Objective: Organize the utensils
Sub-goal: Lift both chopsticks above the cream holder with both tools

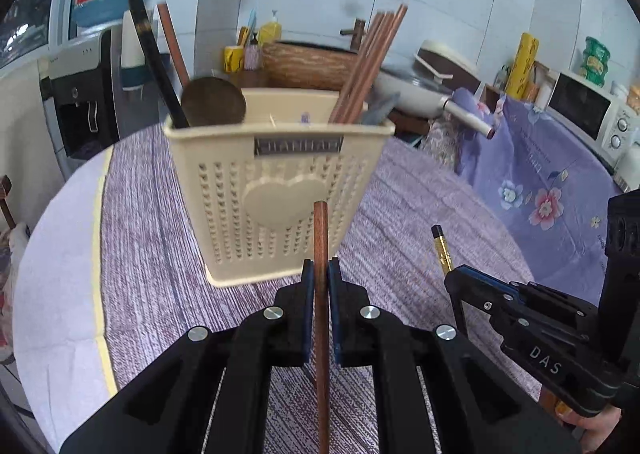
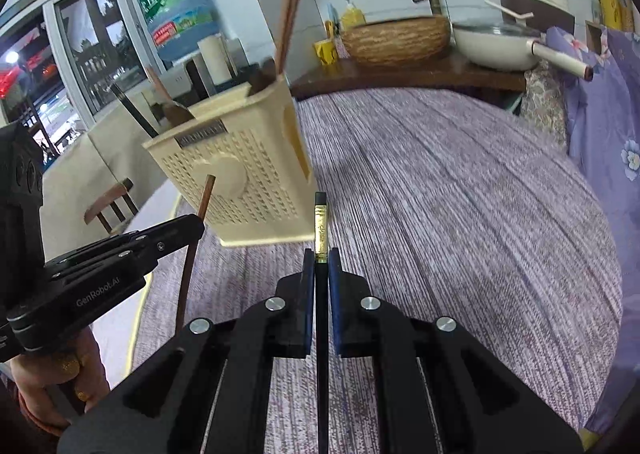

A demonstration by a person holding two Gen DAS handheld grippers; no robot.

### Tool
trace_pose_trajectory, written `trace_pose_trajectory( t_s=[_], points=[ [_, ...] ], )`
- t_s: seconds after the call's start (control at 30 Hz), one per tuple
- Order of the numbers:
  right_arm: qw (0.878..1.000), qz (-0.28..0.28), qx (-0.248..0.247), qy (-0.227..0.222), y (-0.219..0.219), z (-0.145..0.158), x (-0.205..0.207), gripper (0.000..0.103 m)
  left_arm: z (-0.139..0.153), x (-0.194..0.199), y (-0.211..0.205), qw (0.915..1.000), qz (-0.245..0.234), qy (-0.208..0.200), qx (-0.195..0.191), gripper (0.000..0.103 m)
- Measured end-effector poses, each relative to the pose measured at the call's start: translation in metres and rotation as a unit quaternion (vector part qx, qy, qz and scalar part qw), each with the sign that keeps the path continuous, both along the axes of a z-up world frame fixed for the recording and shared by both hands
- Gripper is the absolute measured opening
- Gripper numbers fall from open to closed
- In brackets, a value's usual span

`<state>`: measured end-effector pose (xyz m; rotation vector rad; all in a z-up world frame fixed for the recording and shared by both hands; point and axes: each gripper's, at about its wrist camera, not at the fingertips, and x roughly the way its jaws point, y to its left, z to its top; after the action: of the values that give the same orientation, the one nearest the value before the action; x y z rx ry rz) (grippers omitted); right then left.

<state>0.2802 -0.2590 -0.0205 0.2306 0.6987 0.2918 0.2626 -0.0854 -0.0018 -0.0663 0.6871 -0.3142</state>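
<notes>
A cream perforated utensil holder [image 1: 276,189] stands on the purple striped table, holding several brown chopsticks [image 1: 368,65], a black chopstick [image 1: 154,57] and a wooden spoon [image 1: 214,101]. My left gripper [image 1: 321,274] is shut on a brown wooden chopstick [image 1: 321,238], its tip just in front of the holder. My right gripper [image 2: 320,266] is shut on a black chopstick with a gold band [image 2: 320,225], to the right of the holder [image 2: 240,177]. The right gripper also shows in the left wrist view [image 1: 450,274], and the left gripper in the right wrist view [image 2: 196,225].
The round table [image 2: 460,193] carries a purple striped cloth. Behind it are a wooden counter with a woven basin [image 2: 396,39], a white pan [image 2: 496,45], a water dispenser [image 1: 84,101] and a microwave [image 1: 588,113]. A floral cloth [image 1: 540,181] lies to the right.
</notes>
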Motion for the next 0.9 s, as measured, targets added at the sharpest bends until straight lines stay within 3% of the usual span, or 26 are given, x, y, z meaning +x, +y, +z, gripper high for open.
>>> trace_pose_trajectory(
  t_s=[0.37, 0.9],
  points=[
    [0.997, 0.024, -0.009, -0.076, 0.005, 0.062, -0.024, 0.008, 0.048, -0.017, 0.012, 0.9972, 0.018, -0.070, -0.019, 0.008],
    [0.994, 0.041, -0.015, -0.101, 0.009, 0.086, -0.031, 0.008, 0.069, -0.031, 0.026, 0.9944, 0.020, -0.100, -0.027, 0.008]
  ],
)
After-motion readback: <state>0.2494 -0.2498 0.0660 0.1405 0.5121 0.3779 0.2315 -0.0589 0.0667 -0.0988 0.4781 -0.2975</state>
